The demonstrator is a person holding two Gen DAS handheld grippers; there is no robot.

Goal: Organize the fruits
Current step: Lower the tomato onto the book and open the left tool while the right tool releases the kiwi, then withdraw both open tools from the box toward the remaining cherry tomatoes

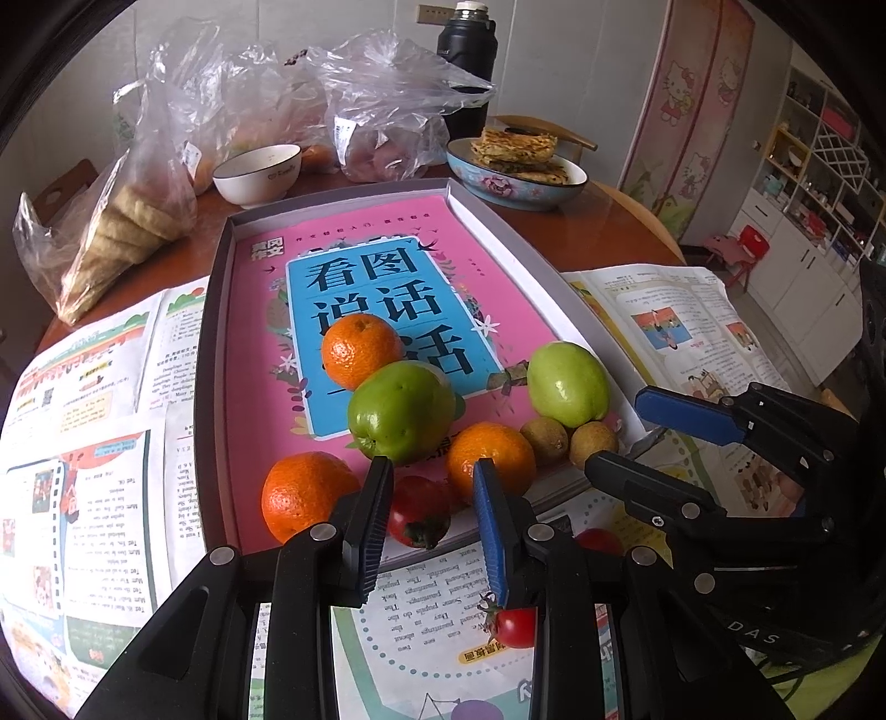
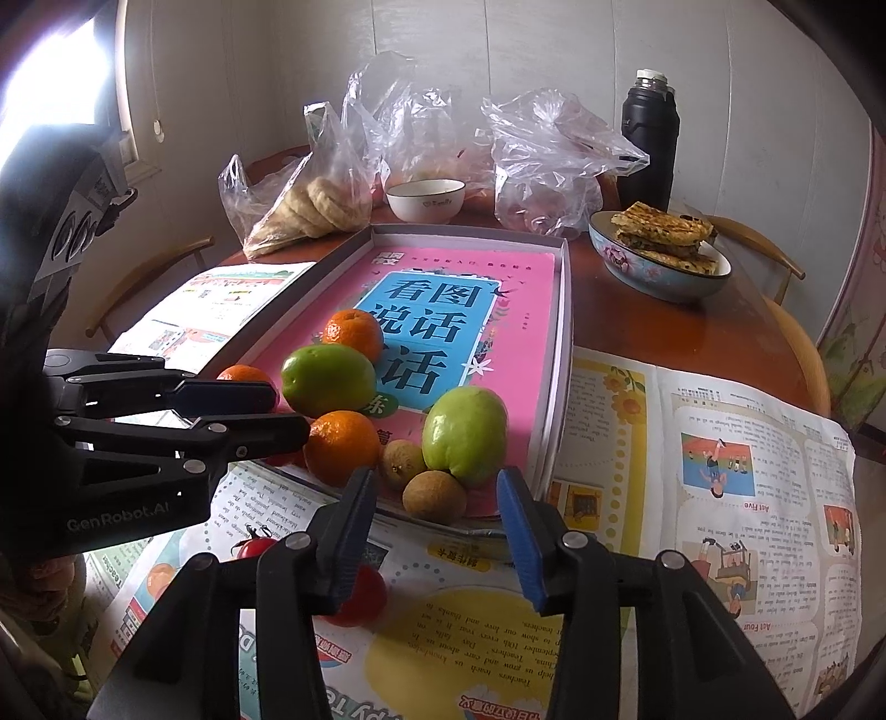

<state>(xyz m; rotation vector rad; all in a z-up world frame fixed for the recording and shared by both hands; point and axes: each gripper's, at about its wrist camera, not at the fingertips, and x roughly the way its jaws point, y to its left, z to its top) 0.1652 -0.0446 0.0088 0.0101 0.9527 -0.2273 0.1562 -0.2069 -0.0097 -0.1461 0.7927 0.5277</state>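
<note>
Left wrist view:
- A shallow grey tray [image 1: 219, 332] lies mid-frame on a brown round surface [image 1: 626, 221], with a pink book [image 1: 498, 310] flat inside it.
- Printed sheets [image 1: 99, 498] are spread on either side of the tray and below it.
- The fruit is bunched at the tray's near end.
  - One orange [image 1: 360, 349] sits on the book cover, touching a green fruit [image 1: 401, 412] just below it.
  - A second green fruit [image 1: 567, 385] is at right, against the tray wall.
  - Two small brown longans [image 1: 545, 440] [image 1: 592, 443] sit side by side under it.
  - Another orange [image 1: 490, 459] is at lower centre.
  - A third orange [image 1: 307, 495] is at the near left corner.
- A tomato [image 1: 418, 518] lies at the tray's near edge. Two more tomatoes [image 1: 515, 626] [image 1: 598, 540] are on the printed sheet below it.
- The left gripper [image 1: 429, 476] hangs over that near edge. Its jaws are drawn in as for closed, with nothing seen clamped. The edge tomato shows behind the gap, and whether it touches the gripper I cannot tell.

Right wrist view:
- The right gripper [image 2: 436, 473] has its jaws parted. The nearer longan shows between the fingers, clear of both pads.

Upper frame, left wrist view:
- Behind the tray are a white bowl [image 1: 257, 174], clear plastic bags [image 1: 382, 99], a dark flask [image 1: 465, 50] and a patterned dish [image 1: 498, 185] stacked with flatbreads.
</note>
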